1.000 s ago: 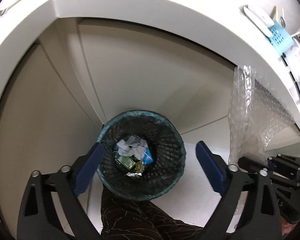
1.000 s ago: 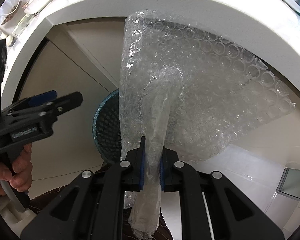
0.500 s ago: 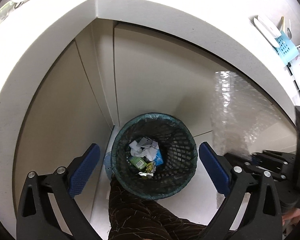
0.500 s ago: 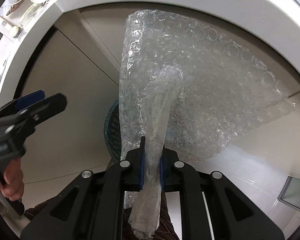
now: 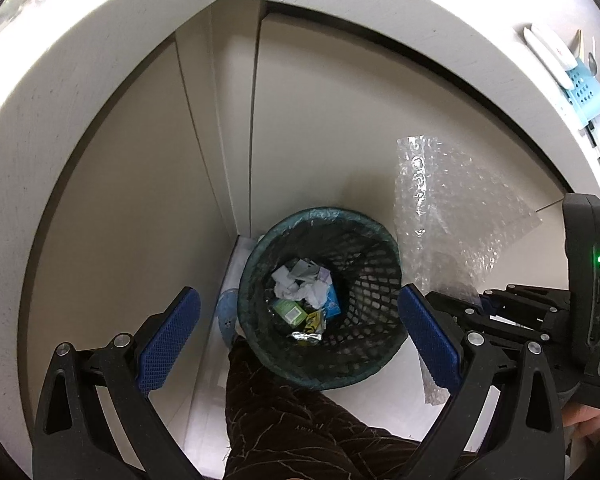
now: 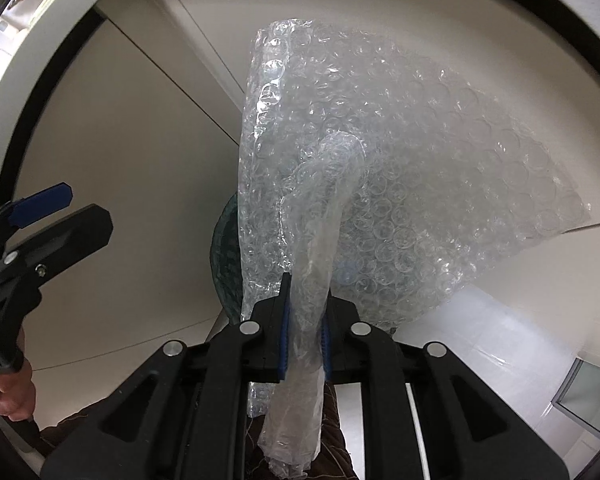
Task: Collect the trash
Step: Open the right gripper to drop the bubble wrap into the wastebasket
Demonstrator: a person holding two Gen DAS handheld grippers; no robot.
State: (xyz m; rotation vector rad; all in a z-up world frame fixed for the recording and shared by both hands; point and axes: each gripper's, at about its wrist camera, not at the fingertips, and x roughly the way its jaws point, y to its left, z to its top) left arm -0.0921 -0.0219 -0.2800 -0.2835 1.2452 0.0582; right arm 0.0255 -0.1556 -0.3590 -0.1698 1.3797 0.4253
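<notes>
Bubble wrap (image 6: 380, 168) is pinched at its bunched end by the right gripper (image 6: 304, 336), long axis along the fingers, sheet fanned forward, just beside the mesh bin (image 5: 320, 304). Left gripper (image 5: 300, 340) is held spread wide above the bin, nothing gripped.

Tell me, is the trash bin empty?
No, the trash bin holds crumpled paper and small cartons at the bottom.

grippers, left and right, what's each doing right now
left gripper: open, holding nothing
right gripper: closed on bubble wrap
</notes>
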